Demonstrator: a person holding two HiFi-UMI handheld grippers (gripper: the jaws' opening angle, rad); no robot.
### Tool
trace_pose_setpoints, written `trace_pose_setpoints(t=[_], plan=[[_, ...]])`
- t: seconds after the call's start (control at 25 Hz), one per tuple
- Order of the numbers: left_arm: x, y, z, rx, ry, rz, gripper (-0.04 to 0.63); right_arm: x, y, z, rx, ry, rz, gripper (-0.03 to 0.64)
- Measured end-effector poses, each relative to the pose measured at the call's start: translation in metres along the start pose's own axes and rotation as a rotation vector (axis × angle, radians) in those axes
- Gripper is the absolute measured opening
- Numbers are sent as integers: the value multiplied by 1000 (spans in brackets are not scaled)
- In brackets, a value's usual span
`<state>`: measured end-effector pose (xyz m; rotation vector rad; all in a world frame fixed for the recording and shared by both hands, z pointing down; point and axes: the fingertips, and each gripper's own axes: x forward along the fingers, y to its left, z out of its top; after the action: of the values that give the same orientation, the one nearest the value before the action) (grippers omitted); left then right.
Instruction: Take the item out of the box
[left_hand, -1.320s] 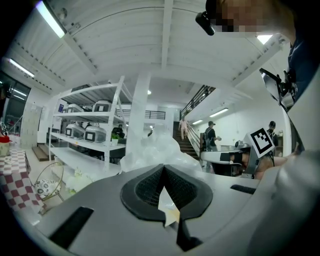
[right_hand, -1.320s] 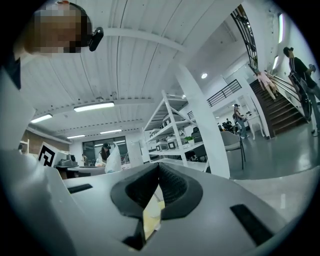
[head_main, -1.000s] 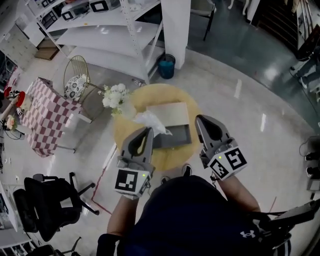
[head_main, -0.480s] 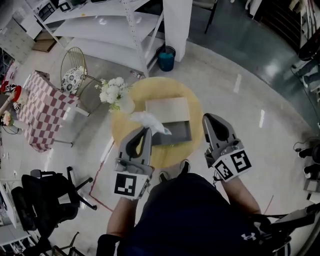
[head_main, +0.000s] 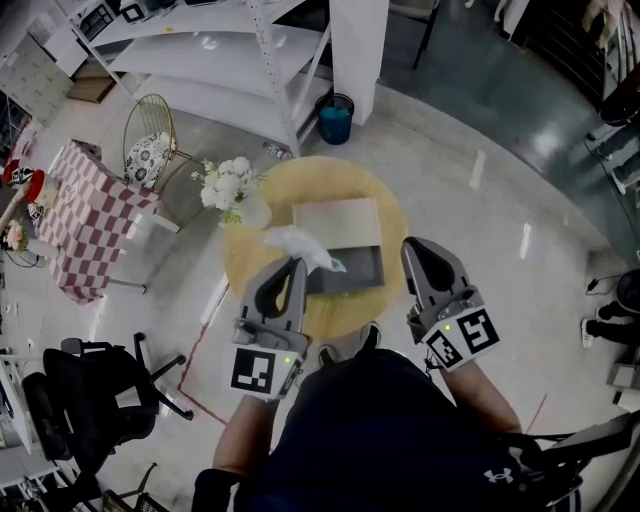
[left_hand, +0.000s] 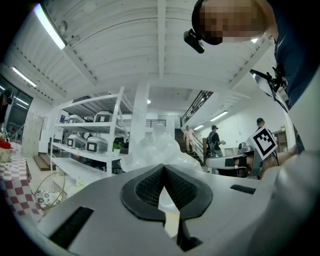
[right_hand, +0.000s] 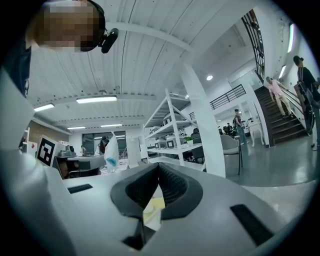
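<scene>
An open dark grey box with a beige lid behind it lies on the round yellow table. My left gripper is shut on a crumpled white plastic-wrapped item, which it holds above the box's left end. In the left gripper view the translucent wrap bulges up over the closed left gripper. My right gripper hovers at the box's right side. Seen from its own camera, the right gripper has its pads together with nothing between them.
A vase of white flowers stands at the table's left edge. Around the table are a wire chair, a checked table, a blue bin, white shelving and a black office chair.
The head view has shifted a little. Both grippers and the wrapped item keep their places over the table.
</scene>
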<state>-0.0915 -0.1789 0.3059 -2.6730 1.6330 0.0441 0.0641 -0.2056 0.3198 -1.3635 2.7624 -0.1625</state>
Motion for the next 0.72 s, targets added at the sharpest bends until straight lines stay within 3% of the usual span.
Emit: trace_pose_setpoints(t=[0.48,0.72], plan=[[-3,-1,5,35,-19,-5,15,1,1,-2,22,2,14,8],[-2,-2,9,7,-26,-6,15,1,1,-1,26,4,15,8]])
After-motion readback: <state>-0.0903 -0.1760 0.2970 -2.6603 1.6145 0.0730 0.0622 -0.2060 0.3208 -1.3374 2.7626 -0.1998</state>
